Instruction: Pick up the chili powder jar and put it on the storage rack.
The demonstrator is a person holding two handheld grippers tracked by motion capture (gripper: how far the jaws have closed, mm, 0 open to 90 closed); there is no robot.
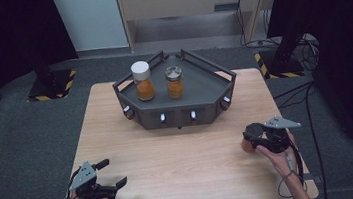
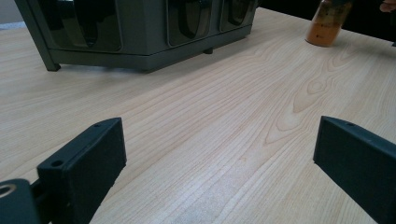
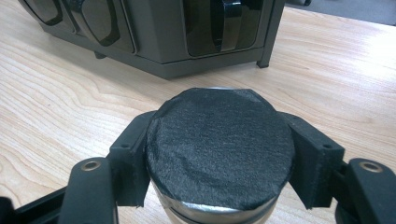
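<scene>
A jar of orange powder with a black fabric-topped lid [image 3: 219,154] stands on the wooden table at the right [image 1: 247,140]. My right gripper [image 3: 219,140] is shut on it, one jaw pressing each side of the lid; in the high view the right gripper [image 1: 255,138] sits over the jar near the table's right edge. The same jar [image 2: 327,25] appears far off in the left gripper view. My left gripper [image 2: 219,158] is open, nothing between its jaws, low over the bare wood at the table's near left corner [image 1: 110,173].
A dark grey angular stand [image 1: 198,89] occupies the back middle of the table [image 1: 181,154]. On it are a white-lidded jar [image 1: 142,80] and a silver-lidded jar [image 1: 174,82], both with orange contents. The stand's front panels [image 3: 219,28] face both grippers.
</scene>
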